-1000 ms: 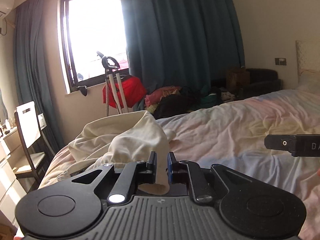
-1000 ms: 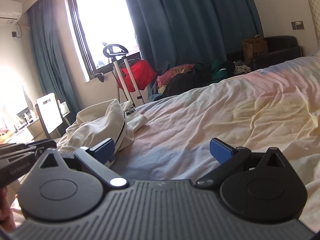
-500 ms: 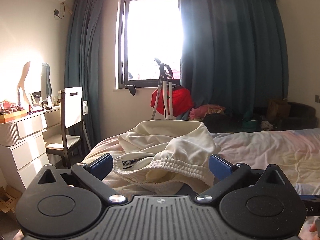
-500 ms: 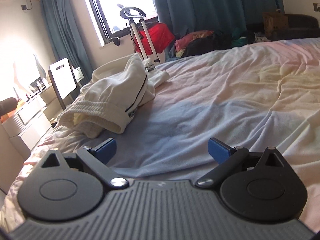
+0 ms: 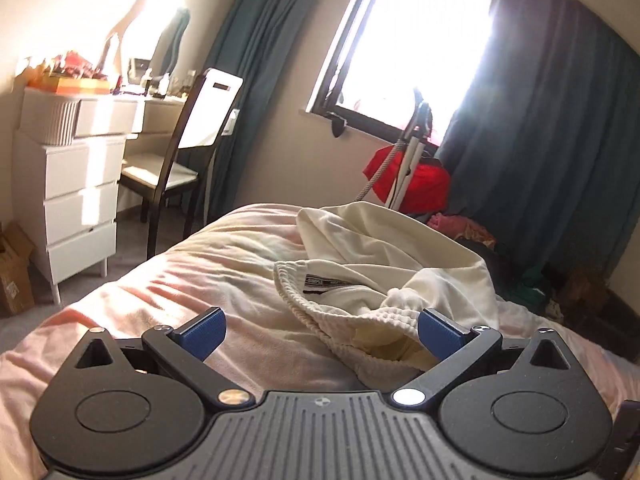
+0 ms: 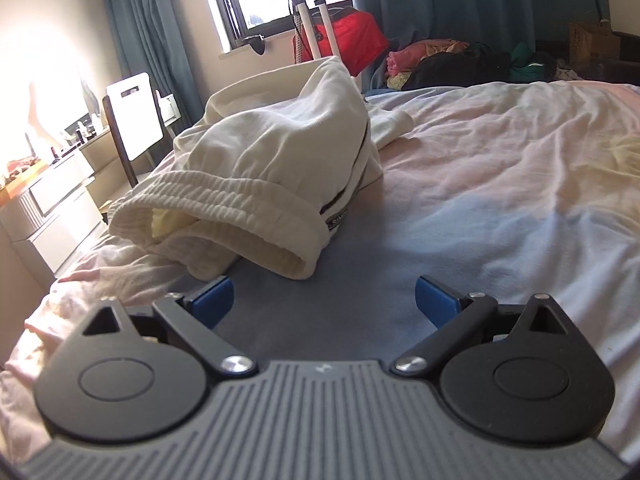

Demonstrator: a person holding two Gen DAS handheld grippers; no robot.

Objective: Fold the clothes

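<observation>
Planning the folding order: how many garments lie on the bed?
1: the cream garment bunched near the bed's foot corner, in front of both open grippers; others may be hidden beneath it.

**Cream garment, bunched on the bed**

I see a cream garment (image 5: 384, 280) (image 6: 280, 168) lying crumpled in a heap on the bed, its ribbed elastic waistband turned toward me and gaping open, a dark label showing at the hem.

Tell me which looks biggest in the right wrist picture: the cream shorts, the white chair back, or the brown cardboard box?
1. Cream shorts, by far the biggest, but they lie nearest the camera.
2. White chair back.
3. Brown cardboard box, slightly smaller than the chair back and farther off, so this order is unsure.
</observation>
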